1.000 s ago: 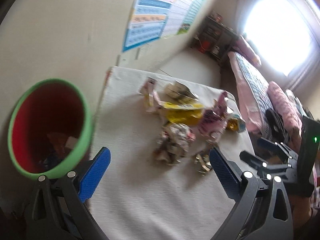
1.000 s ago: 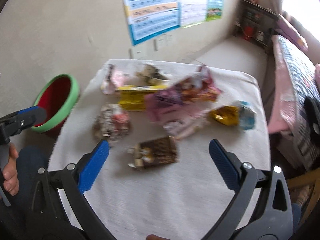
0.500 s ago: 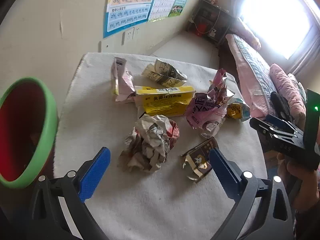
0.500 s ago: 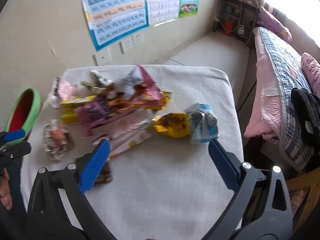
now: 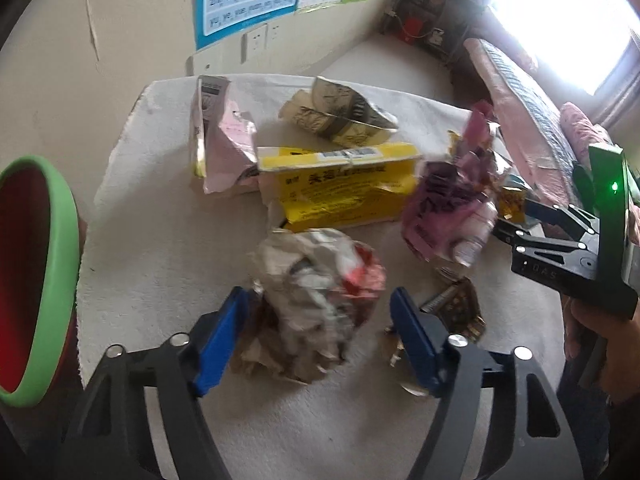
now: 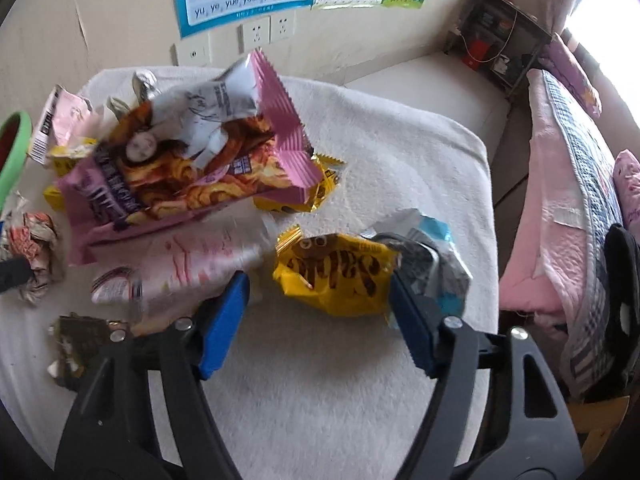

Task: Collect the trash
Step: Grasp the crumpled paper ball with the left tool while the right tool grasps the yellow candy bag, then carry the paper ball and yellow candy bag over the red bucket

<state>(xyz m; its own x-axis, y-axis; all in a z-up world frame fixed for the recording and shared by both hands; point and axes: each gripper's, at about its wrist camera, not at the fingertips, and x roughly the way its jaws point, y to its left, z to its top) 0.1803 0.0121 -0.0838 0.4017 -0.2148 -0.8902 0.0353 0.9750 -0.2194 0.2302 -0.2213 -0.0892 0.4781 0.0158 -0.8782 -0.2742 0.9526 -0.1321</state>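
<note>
Fluffy white towel (image 5: 160, 248); crumpled paper ball (image 5: 316, 304), glossy yellow wrapper (image 6: 336, 276).

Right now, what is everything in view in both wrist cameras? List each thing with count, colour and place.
crumpled paper ball: one, grey and red, between the left gripper's pads
yellow snack bag: one, yellow, between the right gripper's pads
yellow box: one, mid-table
large pink wrapper: one, pink and orange, left of centre
silver-blue wrapper: one, beside the yellow bag
dark wrapper: one, brown, near edge
bin: one, green rim, red inside, left of the table
white cloth: one, covers the table
bed: one, pink, right
left gripper: jaws have just been closing
right gripper: jaws have just been closing
</note>
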